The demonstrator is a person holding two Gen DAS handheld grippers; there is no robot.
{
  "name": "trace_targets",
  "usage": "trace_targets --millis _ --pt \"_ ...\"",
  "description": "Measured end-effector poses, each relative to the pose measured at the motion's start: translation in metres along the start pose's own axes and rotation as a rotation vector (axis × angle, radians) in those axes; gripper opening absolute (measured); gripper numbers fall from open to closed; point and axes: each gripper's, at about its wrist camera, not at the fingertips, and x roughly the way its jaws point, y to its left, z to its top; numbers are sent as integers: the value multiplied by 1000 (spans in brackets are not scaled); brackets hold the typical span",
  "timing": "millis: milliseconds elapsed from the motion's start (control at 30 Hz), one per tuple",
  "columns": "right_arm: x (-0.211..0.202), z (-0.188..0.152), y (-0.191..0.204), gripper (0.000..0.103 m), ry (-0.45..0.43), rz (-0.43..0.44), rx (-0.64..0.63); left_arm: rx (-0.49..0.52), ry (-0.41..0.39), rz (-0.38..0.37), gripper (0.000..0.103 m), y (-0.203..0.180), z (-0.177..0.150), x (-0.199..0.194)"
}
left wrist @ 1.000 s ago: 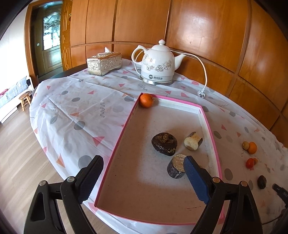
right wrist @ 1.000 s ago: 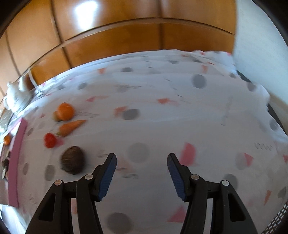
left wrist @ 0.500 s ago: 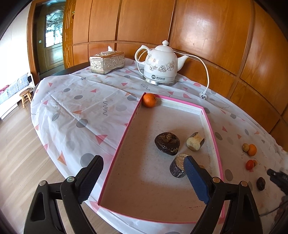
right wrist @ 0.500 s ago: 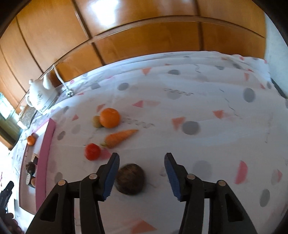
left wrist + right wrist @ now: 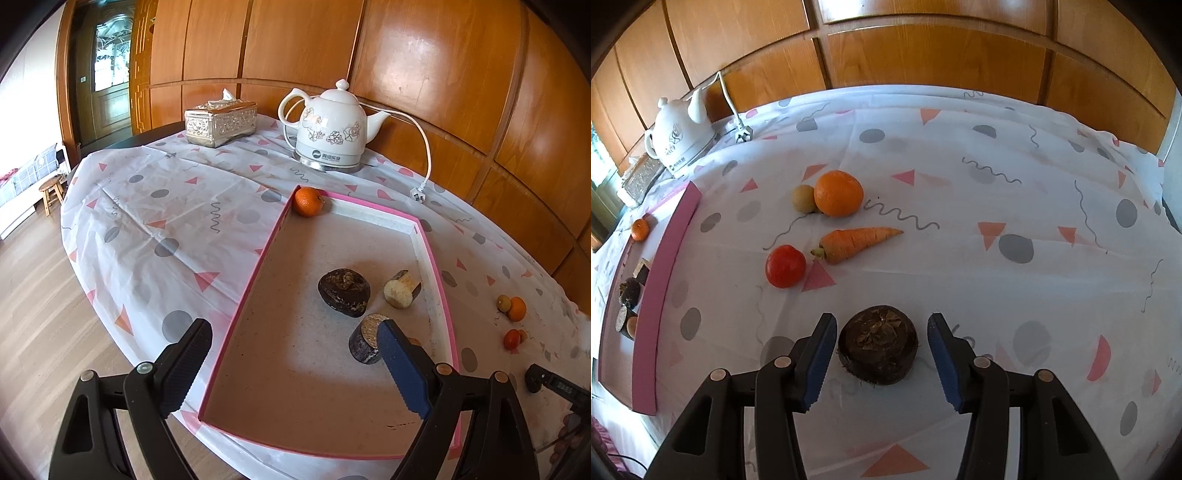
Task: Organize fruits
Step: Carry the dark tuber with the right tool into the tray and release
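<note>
— Where is the fruit?
— The dark brown round husked fruit (image 5: 878, 345) sits on the tablecloth between my right gripper (image 5: 882, 357)'s spread, untouching fingers.
— And your left?
— My left gripper (image 5: 294, 371) gapes, holding nothing, above the pink-rimmed tray (image 5: 436, 269); one finger (image 5: 402, 369) hides part of a dark stub (image 5: 364, 345).

Home: teapot (image 5: 330, 127), wood-panelled walls (image 5: 436, 66)

Both wrist views overlook the table, sharing the pink tray (image 5: 437, 266).
</note>
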Motion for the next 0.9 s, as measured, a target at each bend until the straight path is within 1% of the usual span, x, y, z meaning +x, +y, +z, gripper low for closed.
trace_targets --millis 133,200,433,567,900 --pt "2 -3 1 52 9 -4 -9 -12 0 7 91 3 0 -1" --pt "1 -5 2 45 6 0 -13 -16 0 10 91 4 0 -1" --pt "0 -8 2 45 -6 0 -24 -22 -5 15 91 6 0 -5" --pt "0 -8 4 44 -4 -10 -29 -36 -7 18 93 10 1 -7" --pt "-14 -12 25 44 -18 60 -87 -49 -13 17 93 12 0 -9"
